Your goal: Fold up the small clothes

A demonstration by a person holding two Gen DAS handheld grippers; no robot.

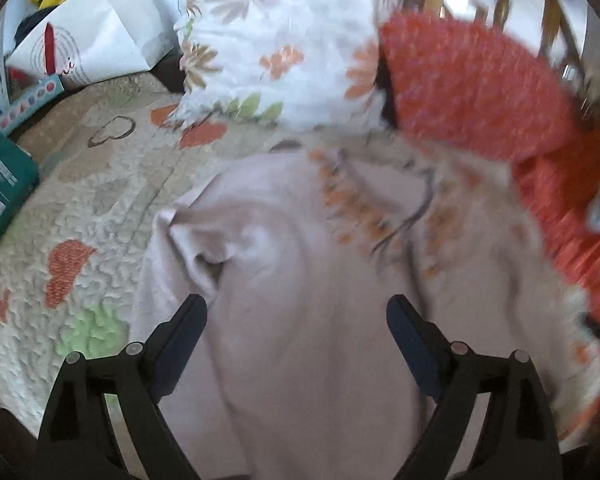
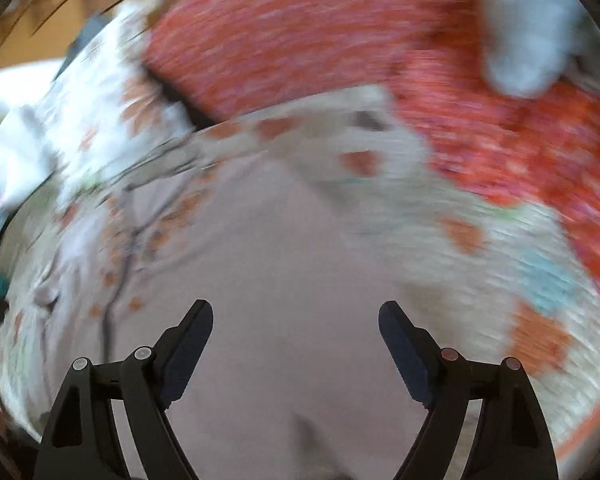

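A pale pink small garment (image 1: 284, 280) lies on a quilted bed cover (image 1: 80, 216) printed with orange and green shapes. One corner of the cloth is folded up near its left edge. Part of it carries an orange leaf print with dark thin lines (image 1: 364, 204). My left gripper (image 1: 296, 312) hovers above the garment, open, with nothing between its black fingers (image 1: 180, 340). In the blurred right wrist view the same pink garment (image 2: 284, 264) fills the middle, and my right gripper (image 2: 296, 320) hangs open over it, holding nothing.
A flowered white pillow (image 1: 276, 52) and a red-orange knitted cushion (image 1: 472, 84) lie at the far side. A white paper bag (image 1: 96, 36), a teal box (image 1: 0, 188) and a yellow item sit at the left. Wooden bars show at the back.
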